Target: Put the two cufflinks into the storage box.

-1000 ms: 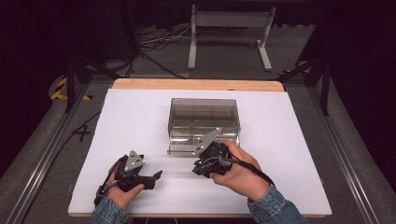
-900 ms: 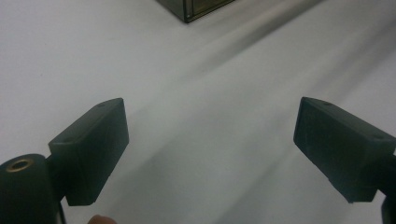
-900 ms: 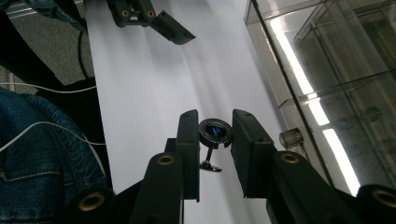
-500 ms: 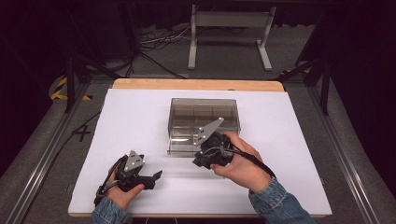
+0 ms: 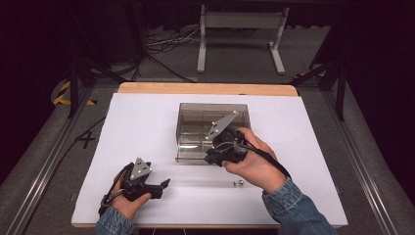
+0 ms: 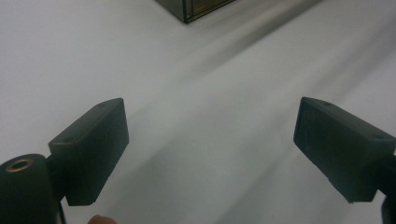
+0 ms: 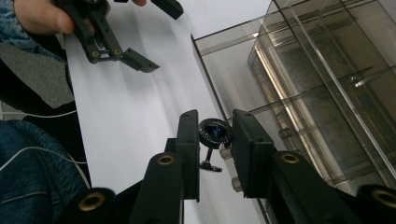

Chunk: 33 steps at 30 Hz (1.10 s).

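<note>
Black and round-headed, a small knurled knob (image 7: 215,133) sits pinched between the fingers of the right gripper (image 7: 215,154), its thin stem and foot hanging free below the pads. The hold is on the rim of the head alone — a narrow, curved contact — so the piece could swivel or squirt out if the hand tilts. It hangs just beside the front wall of the clear compartment box (image 5: 214,129), whose open drawer (image 7: 219,70) juts toward the person. Judging by that, the drop point is close, and the likeliest slip is the dangling stem catching the drawer edge or a divider, twisting the knob loose onto the white worktop (image 5: 147,122). A small screw (image 5: 238,183) lies on the sheet near the right wrist — a sleeve could sweep it away. The left gripper (image 6: 210,140) rests low on the worktop, its fingers spread wide with nothing between them.
</note>
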Motion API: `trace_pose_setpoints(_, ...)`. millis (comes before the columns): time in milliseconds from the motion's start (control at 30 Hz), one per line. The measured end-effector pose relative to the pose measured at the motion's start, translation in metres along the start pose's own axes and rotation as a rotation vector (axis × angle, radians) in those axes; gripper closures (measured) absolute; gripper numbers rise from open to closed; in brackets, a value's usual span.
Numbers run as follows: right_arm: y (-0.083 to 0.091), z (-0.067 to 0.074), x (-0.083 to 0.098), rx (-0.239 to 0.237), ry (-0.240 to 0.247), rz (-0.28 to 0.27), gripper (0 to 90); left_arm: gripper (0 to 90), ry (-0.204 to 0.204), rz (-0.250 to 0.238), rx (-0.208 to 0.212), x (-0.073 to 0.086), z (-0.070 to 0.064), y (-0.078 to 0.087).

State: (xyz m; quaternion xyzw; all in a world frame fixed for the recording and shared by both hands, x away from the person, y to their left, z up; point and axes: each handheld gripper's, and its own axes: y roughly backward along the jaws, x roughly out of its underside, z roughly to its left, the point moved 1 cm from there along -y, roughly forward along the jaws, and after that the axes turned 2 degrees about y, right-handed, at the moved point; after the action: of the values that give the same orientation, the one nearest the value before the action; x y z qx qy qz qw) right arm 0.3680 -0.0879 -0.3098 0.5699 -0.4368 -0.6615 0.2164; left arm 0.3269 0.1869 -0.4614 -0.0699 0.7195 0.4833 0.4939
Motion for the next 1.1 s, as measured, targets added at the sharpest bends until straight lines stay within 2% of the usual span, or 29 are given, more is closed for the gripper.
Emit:
trace_pose_setpoints(367,-0.003,-0.017,-0.006,0.019,-0.076,0.007,73.6,11.2,-0.001,-0.001,0.000,0.000,0.000,0.000)
trace_pose_setpoints(667,-0.006,-0.026,-0.008,0.032,-0.109,0.005,73.6,11.2,0.000,0.000,0.003,0.000,0.000,0.000)
trace_pose_setpoints(900,-0.016,-0.036,-0.006,0.041,-0.146,0.017,73.6,11.2,0.001,0.001,0.005,0.000,0.000,0.000)
trace_pose_setpoints(1100,-0.021,-0.039,-0.005,0.052,-0.157,0.028,73.6,11.2,0.005,0.001,0.004,0.000,0.000,-0.001)
